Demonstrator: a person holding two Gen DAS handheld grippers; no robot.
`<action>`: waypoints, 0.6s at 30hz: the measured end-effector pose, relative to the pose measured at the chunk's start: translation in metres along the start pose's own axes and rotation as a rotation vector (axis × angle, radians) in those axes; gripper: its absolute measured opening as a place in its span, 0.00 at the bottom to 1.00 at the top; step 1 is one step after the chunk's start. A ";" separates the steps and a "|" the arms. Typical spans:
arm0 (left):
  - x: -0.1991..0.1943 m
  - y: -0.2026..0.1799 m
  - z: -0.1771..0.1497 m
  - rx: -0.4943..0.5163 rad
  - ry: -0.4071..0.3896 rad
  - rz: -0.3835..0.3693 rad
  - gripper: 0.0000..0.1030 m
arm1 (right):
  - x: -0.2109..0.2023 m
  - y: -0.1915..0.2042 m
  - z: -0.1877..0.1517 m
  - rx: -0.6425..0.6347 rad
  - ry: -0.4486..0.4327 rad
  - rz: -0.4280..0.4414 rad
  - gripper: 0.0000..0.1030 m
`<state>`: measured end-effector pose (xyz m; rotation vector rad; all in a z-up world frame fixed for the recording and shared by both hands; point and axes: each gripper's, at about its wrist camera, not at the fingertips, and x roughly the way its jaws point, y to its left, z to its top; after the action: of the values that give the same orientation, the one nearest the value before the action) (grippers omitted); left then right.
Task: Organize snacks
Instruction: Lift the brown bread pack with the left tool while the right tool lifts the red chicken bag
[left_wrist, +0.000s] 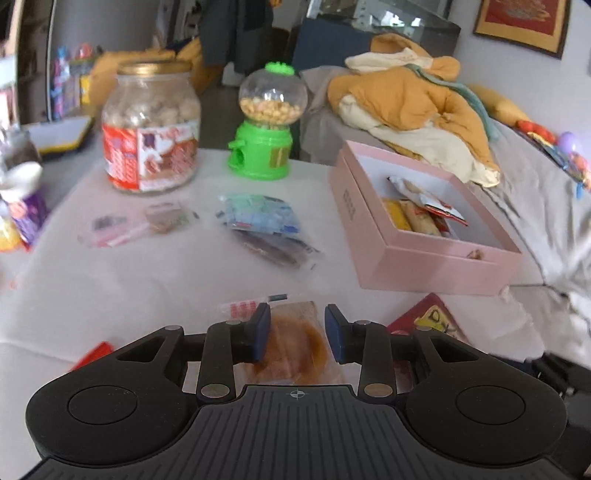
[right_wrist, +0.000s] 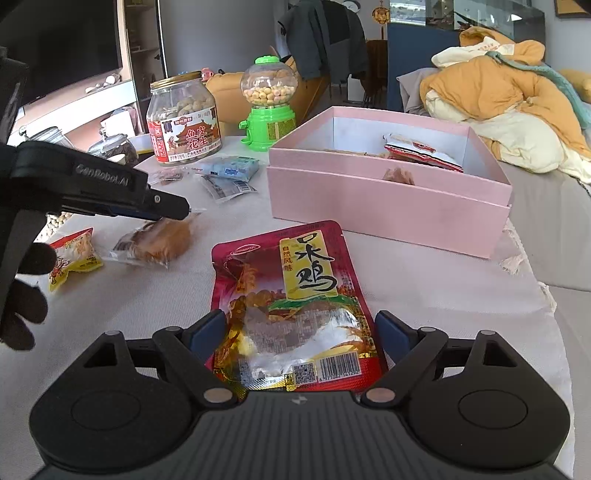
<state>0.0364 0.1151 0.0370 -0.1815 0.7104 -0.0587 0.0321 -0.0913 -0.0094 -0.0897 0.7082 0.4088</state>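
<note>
A pink box (left_wrist: 439, 266) (right_wrist: 388, 206) with several snack packets inside stands at the right of the table. My left gripper (left_wrist: 297, 338) (right_wrist: 173, 210) is open, its jaws either side of a clear packet with a brown snack (left_wrist: 295, 347) (right_wrist: 159, 243) lying on the cloth. My right gripper (right_wrist: 301, 332) is open around the near end of a large red chicken packet (right_wrist: 291, 295), which lies flat; a corner of it shows in the left wrist view (left_wrist: 432, 321). A yellow-red small packet (right_wrist: 72, 258) lies at the left.
A peanut jar (left_wrist: 151, 129) (right_wrist: 183, 118) and a green candy dispenser (left_wrist: 267, 122) (right_wrist: 269, 103) stand at the back. Blue and clear packets (left_wrist: 258, 214) (right_wrist: 229, 168) lie mid-table. Orange bedding (left_wrist: 413, 103) lies behind the box.
</note>
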 end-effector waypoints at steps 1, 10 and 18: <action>-0.005 -0.002 -0.003 0.020 -0.011 0.028 0.36 | 0.000 0.000 0.000 0.001 0.000 0.000 0.85; 0.007 -0.027 -0.004 0.144 0.017 0.034 0.37 | 0.003 0.003 0.000 -0.018 0.007 -0.010 0.89; 0.012 -0.025 -0.005 0.174 0.042 0.123 0.50 | 0.003 0.004 0.000 -0.022 0.009 -0.008 0.90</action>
<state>0.0425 0.0882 0.0307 0.0298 0.7530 -0.0067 0.0330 -0.0869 -0.0108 -0.1149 0.7117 0.4091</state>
